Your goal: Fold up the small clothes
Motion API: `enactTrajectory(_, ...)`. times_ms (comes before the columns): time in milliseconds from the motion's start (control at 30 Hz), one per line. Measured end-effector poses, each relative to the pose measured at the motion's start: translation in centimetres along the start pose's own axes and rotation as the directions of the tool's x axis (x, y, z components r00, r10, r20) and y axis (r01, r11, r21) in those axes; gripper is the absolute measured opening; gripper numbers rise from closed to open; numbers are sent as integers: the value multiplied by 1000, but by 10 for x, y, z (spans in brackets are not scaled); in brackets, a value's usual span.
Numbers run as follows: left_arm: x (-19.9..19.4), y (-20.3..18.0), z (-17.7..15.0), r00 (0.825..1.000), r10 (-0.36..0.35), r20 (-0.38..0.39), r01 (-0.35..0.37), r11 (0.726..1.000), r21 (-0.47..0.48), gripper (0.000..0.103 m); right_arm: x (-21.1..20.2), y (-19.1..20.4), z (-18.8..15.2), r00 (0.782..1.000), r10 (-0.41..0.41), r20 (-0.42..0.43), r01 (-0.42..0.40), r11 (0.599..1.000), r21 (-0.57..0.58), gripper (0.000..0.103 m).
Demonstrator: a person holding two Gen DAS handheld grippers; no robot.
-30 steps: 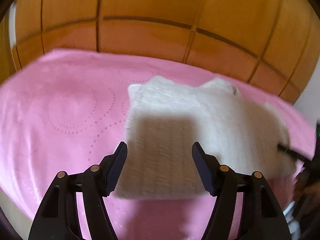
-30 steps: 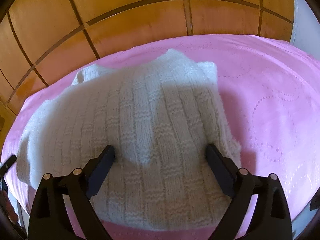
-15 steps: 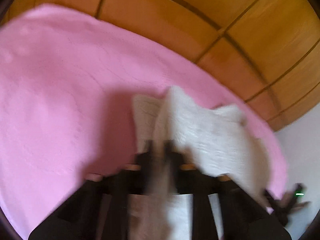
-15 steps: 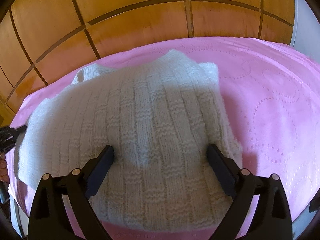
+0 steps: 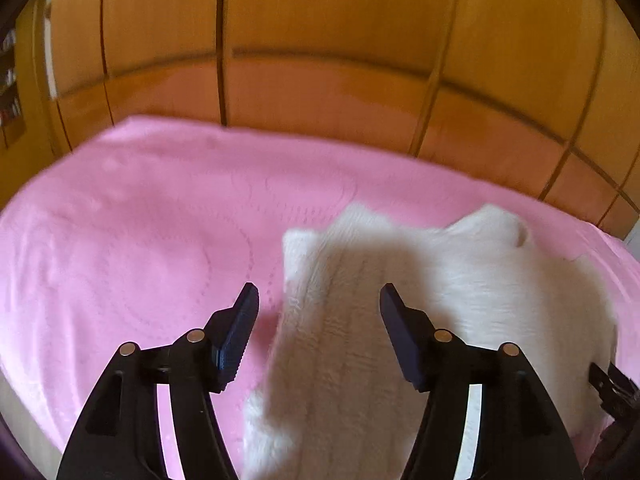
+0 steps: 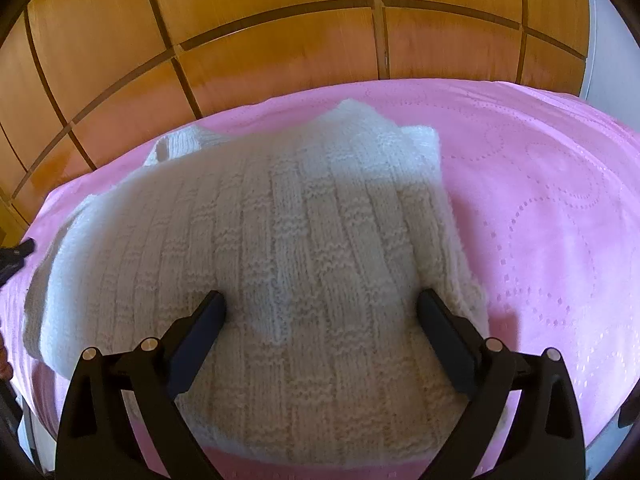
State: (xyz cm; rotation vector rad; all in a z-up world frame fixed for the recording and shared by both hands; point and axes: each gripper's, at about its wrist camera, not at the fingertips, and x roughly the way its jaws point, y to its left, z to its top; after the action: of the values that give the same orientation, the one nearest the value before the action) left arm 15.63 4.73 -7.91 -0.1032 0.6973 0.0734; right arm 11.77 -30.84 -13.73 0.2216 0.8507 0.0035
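Observation:
A white knitted garment (image 6: 288, 240) lies folded on the pink bedspread (image 6: 540, 208). In the right wrist view it fills the middle. My right gripper (image 6: 322, 304) is open and empty, its jaws spread just above the garment's near part. In the left wrist view the garment (image 5: 400, 300) lies at centre right on the bedspread (image 5: 140, 240). My left gripper (image 5: 318, 300) is open and empty over the garment's left edge. The tip of the right gripper shows at the far right edge (image 5: 612, 388) of the left wrist view.
A wooden panelled wall (image 6: 280, 32) stands right behind the bed, also in the left wrist view (image 5: 320, 60). A pale wall strip (image 6: 604, 40) is at the far right. The bedspread's near edge runs along the bottom of both views.
Half a second ago my left gripper looked shut on the garment's left edge in a blurred frame; now it is open and drawn back. The right gripper has barely moved.

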Motion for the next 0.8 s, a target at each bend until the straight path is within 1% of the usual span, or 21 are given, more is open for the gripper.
enactTrajectory(67,-16,-6,-3,999,-28,17,28,1000,14,62,0,0,0,1000,2,0,-2,1000,-2,96)
enactTrajectory(233,-39,-22,-14,998,-61,25,60,997,40,62,-1,0,0,1000,5,-2,-5,1000,-7,96)
enactTrajectory(367,-46,-32,-25,997,-83,6,82,995,59,62,-4,-1,-1,1000,12,-5,-12,1000,-9,96)
enactTrajectory(467,-45,-39,-31,996,-89,-5,89,993,81,62,-9,-3,1,1000,28,-14,-28,1000,-3,96)
enactTrajectory(567,-44,-46,-36,995,-93,-18,95,990,105,62,-19,-14,6,997,75,-12,-75,996,38,96)
enactTrajectory(667,-42,-53,-40,995,-95,-29,98,988,123,62,-33,-32,13,992,122,22,-124,987,100,96)
enactTrajectory(800,-38,-63,-44,994,-100,-47,105,984,141,62,-43,-64,19,991,119,59,-128,973,189,96)
